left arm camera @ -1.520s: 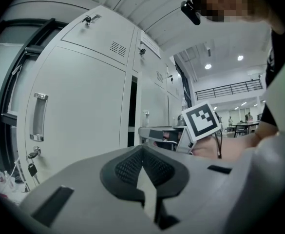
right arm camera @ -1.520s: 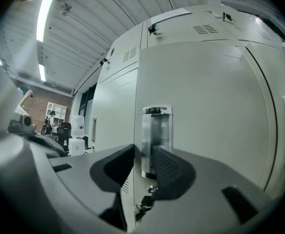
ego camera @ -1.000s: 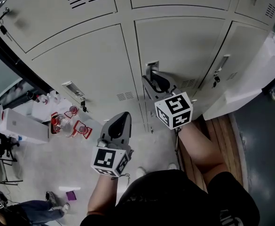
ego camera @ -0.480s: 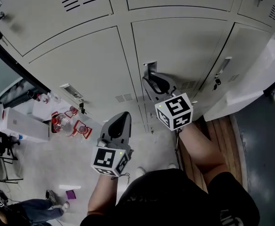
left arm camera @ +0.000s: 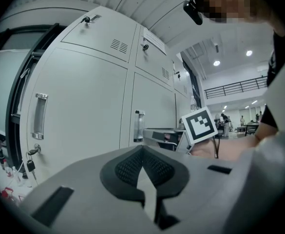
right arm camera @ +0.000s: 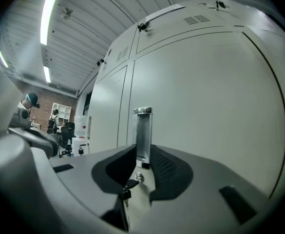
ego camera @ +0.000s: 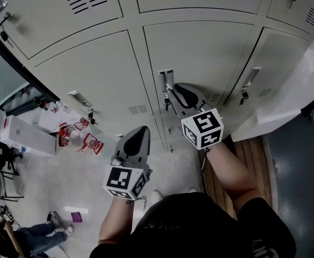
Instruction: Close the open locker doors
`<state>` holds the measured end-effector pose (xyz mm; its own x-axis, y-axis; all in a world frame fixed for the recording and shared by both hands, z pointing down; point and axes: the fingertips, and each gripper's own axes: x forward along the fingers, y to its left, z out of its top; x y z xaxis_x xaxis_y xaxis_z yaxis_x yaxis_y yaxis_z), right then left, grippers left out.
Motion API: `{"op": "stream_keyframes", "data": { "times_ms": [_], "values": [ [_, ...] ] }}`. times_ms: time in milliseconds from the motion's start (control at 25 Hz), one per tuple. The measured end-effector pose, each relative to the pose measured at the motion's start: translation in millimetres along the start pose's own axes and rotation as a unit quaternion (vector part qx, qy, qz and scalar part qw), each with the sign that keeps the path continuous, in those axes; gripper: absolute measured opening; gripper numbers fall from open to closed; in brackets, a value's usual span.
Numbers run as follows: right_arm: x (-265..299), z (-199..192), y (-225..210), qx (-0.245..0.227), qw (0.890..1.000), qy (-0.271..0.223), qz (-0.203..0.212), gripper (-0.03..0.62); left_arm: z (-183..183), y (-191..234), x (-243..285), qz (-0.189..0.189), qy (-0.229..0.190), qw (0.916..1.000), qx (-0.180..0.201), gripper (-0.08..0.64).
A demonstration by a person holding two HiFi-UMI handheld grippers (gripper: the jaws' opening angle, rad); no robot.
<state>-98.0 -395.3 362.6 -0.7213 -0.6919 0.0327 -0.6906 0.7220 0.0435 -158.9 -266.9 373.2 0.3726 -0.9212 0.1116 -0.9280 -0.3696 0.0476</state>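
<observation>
**Gripping a locker door's handle with the right tongs**

The right gripper [ego camera: 174, 94] is held level against the bank of grey lockers, at the left edge of the middle locker door [ego camera: 202, 50] in the lower row. In the right gripper view, the tongs of this gripper [right arm camera: 143, 152] are seen about half closed, having just been narrowing. The upright metal door handle [right arm camera: 143, 130] stands between them, and a dark pad is laid against each of its sides. A key [right arm camera: 125, 194] is seen hanging from the lock just below the handle. In the head view the door handle [ego camera: 166, 81] is found near that door's left edge, and the door's face appears level with the doors beside it.

The left gripper [ego camera: 139, 132] is held lower and to the left, apart from the lockers. In the left gripper view its tongs [left arm camera: 142, 151] are pressed together with nothing between them. The neighbouring door [ego camera: 95, 71] on the left is shown shut, with its own handle near its left edge.
</observation>
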Motion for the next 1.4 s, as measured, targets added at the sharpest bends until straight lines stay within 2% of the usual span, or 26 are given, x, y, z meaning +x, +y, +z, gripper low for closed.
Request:
{"op": "stream_keyframes", "data": {
  "times_ms": [160, 440, 840, 1120, 1400],
  "values": [
    [-22.6, -0.3, -5.9, 0.002, 1.0, -0.002, 0.008, 0.078, 2.3, -18.7, -4.4, 0.013, -0.003, 0.9999, -0.002, 0.005],
    [-74.6, -6.3, -4.6, -0.004, 0.999, 0.003, 0.034, 0.003, -8.7, -67.1, -14.0, 0.032, 0.002, 0.9994, -0.012, 0.005],
    [-136.7, -28.6, 14.6, 0.018, 0.997, 0.015, 0.075, 0.002, -37.9, -125.0, -41.9, 0.054, 0.023, 0.9981, -0.019, 0.005],
    [-155.5, -27.2, 60.6, 0.029, 0.996, 0.016, 0.083, 0.002, -38.8, -119.9, -90.9, 0.065, 0.019, 0.9975, -0.019, 0.005],
    [-187.3, -15.8, 133.3, 0.03, 0.998, 0.015, 0.058, 0.002, -37.1, -109.4, -166.4, 0.042, 0.01, 0.999, -0.012, 0.005]
  ]
}}
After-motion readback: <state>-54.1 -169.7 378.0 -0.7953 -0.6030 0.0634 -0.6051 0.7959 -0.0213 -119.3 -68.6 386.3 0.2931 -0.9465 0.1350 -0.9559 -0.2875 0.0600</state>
